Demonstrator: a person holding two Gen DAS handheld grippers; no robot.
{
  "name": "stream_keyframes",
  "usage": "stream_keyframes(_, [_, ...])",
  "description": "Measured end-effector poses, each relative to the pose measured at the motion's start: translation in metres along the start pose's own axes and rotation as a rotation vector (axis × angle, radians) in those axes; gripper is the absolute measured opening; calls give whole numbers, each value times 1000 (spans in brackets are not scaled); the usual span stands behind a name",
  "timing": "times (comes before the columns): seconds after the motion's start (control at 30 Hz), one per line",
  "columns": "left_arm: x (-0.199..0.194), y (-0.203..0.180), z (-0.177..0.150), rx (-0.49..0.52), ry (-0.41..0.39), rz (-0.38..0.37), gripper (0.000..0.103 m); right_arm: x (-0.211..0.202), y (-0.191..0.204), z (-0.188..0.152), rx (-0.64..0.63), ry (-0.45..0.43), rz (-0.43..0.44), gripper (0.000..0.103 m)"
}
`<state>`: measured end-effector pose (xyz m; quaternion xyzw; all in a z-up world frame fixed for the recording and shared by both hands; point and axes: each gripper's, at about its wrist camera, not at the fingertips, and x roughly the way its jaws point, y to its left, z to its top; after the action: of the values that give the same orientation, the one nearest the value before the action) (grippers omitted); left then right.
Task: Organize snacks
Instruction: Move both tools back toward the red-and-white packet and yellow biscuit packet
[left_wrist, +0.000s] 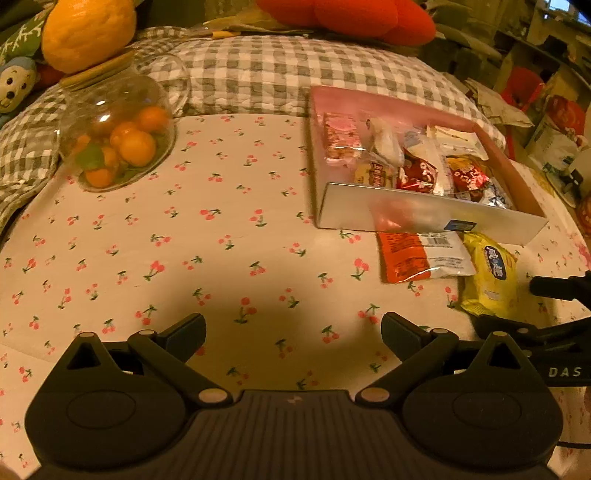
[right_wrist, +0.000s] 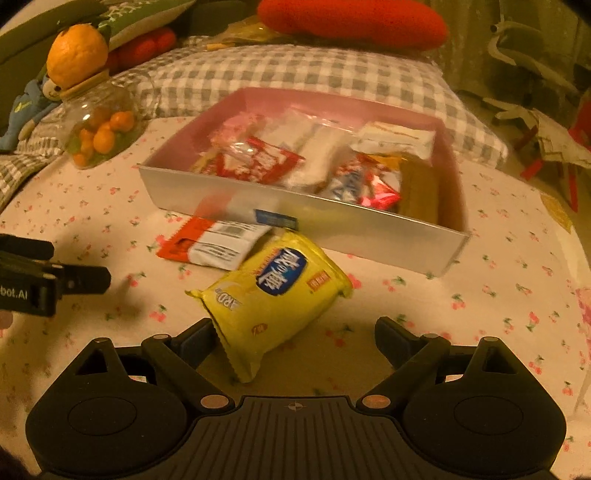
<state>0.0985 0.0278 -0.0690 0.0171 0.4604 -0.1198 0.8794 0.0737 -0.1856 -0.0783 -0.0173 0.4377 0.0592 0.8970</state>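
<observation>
Both tongs gape wide and hold nothing. The right tongs (right_wrist: 294, 341) hover over the near end of a yellow packet (right_wrist: 273, 295) lying on the cherry-print surface (left_wrist: 221, 240) beside an orange packet (right_wrist: 212, 247), both just in front of the snack-filled box (right_wrist: 306, 218). The left tongs (left_wrist: 293, 332) hang over bare cloth.

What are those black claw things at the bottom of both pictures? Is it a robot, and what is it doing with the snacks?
No robot: a person holds a two-finger grabber in each hand, and each grabber has a camera looking along its fingers. One picture comes from the left gripper, the other from the right gripper. Both are open and hold nothing. They are over a cherry-print cloth. On it sits a box filled with snack packets. Beside the box lie two packets: a yellow packet, right in front of the right gripper, and an orange-and-white packet. A glass jar of small oranges stands further off.
</observation>
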Motion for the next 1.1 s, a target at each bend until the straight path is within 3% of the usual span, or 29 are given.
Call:
stream_keyframes(0.33, [11, -27, 6, 33, -48, -64, 101, -10, -60, -13, 97, 21, -91, 96])
stream_keyframes(0.5, [19, -36, 10, 131, -128, -149, 101, -15, -73, -18, 81, 43, -49, 96])
stream_keyframes(0.6, [27, -35, 14, 144, -128, -173, 100, -17, -71, -18, 50, 53, 9, 96])
stream_keyframes(0.7, [31, -31, 16, 105, -127, -225, 91, -16, -66, -16, 21, 59, 34, 96])
stream_keyframes(0.77, [34, -31, 17, 85, -117, -248, 77, -15, -63, -14, 23, 59, 43, 96])
stream_keyframes(0.8, [33, -31, 16, 85, -125, -246, 76, -14, -62, -13, 30, 57, 51, 96])
stream_keyframes(0.9, [30, -37, 14, 103, -127, -258, 59, -14, -62, -10, 69, 43, 79, 96])
stream_keyframes(0.97, [29, -42, 14, 110, -126, -274, 43, -12, -62, -8, 95, 35, 98, 96])
stream_keyframes(1.1, [30, -49, 14, 92, -129, -272, 37, -8, -55, -4, 115, 19, 111, 96])
